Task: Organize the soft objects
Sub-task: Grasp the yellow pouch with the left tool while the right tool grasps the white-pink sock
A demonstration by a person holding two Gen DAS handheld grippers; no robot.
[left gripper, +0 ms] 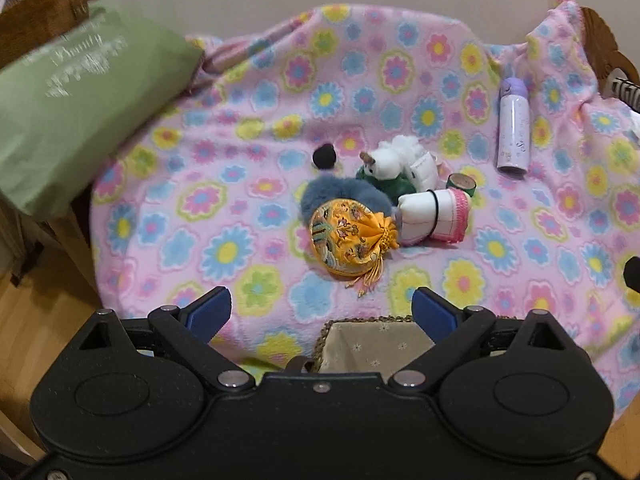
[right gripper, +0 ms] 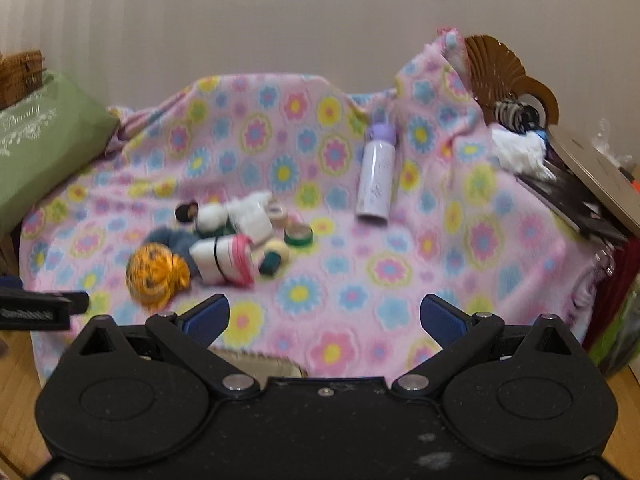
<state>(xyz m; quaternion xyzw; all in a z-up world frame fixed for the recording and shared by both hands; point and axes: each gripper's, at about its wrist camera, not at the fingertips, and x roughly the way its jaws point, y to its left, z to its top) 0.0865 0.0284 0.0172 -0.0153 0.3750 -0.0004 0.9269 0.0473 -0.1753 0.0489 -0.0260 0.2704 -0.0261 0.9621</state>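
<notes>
Pale striped wall [right gripper: 280,20], wooden floor [left gripper: 44,304], carved wooden furniture [right gripper: 516,76] behind.

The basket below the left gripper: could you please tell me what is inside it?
The basket shows only its pale flower-print lining; no objects appear in the visible part. The left gripper covers its near part, so that stays unknown.

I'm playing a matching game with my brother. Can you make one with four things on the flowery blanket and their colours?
Things:
1. pouch
2. bottle
3. pompom
4. pillow

Colours:
A. green
B. black
C. orange
D. purple

Pairs: 1-C, 2-D, 3-B, 4-A
</notes>
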